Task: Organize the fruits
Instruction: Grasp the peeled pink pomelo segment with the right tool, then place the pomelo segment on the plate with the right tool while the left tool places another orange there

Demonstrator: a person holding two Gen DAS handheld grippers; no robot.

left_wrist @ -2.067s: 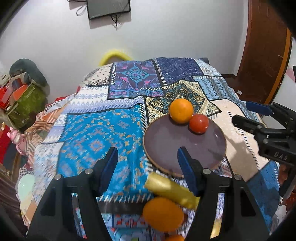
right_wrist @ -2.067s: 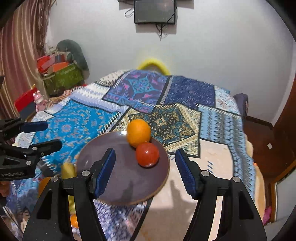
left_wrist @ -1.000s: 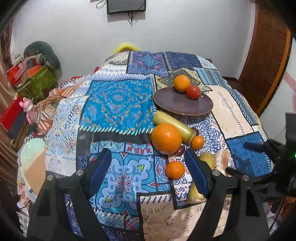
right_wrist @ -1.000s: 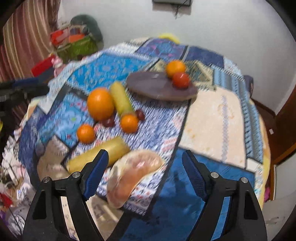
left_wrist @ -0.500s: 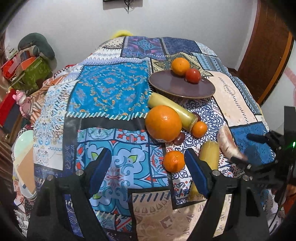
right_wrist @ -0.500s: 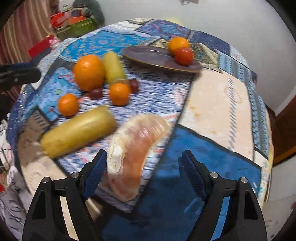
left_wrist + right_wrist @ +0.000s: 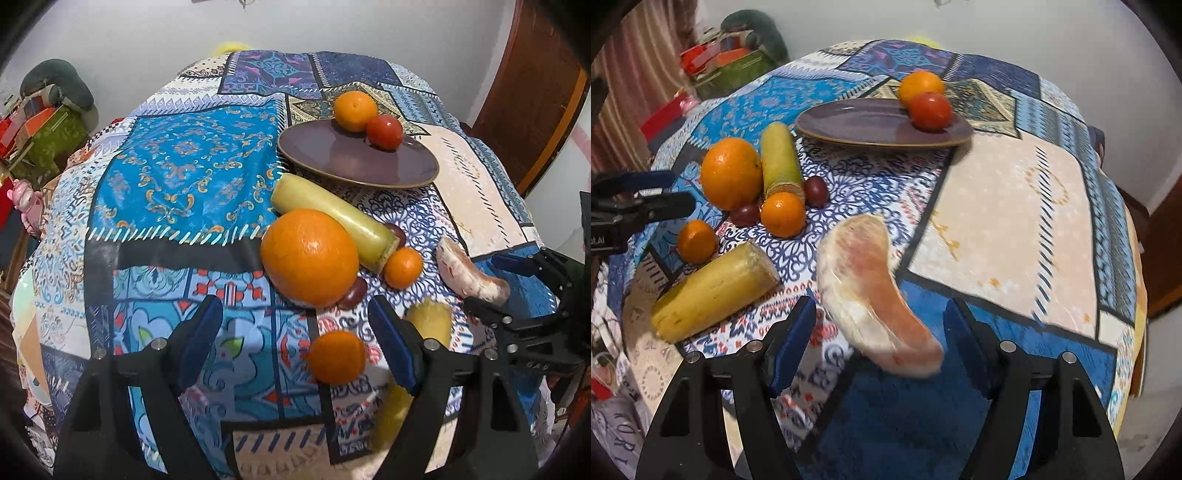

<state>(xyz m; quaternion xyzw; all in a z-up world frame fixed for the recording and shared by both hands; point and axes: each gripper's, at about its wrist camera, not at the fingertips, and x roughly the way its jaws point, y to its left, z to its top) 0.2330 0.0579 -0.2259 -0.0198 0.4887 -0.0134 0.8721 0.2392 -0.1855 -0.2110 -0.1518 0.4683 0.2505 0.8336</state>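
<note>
Setting: a counter (image 7: pixel 1015 206) draped in a patchwork cloth is carrying a dark plate (image 7: pixel 857 123) toward its far edge, with an orange (image 7: pixel 921 87) and a red fruit (image 7: pixel 930 110) sitting on the plate's far side.

Step in hand: the right gripper (image 7: pixel 879 341) is closing in on a pale pink pomelo wedge (image 7: pixel 868 288) lying near the counter's near edge, by all appearances to carry it to the plate.

Right jaws: spread wide, gripping nothing; the wedge's near tip is sitting between them, closer to neither pad, its far end curving away toward the counter's middle.

Left jaws: the left gripper (image 7: pixel 295 339) is hovering with jaws spread and empty; a small orange (image 7: pixel 337 356) is lying between its pads, a large orange (image 7: pixel 309 256) just beyond.

Doing it well: the wedge is looking soft and curved, so the pads should be meeting across its thicker middle rather than the thin tip, squeezing gently and lifting level.

Neighbours: a yellow cylindrical fruit (image 7: pixel 713 291) is lying just left of the wedge and apart from it; a greenish one (image 7: pixel 781 158), another small orange (image 7: pixel 783 214) and two dark grapes (image 7: pixel 816 191) are clustering toward the counter's left side.

Risk: pinching the tip could be tearing the flesh.
</note>
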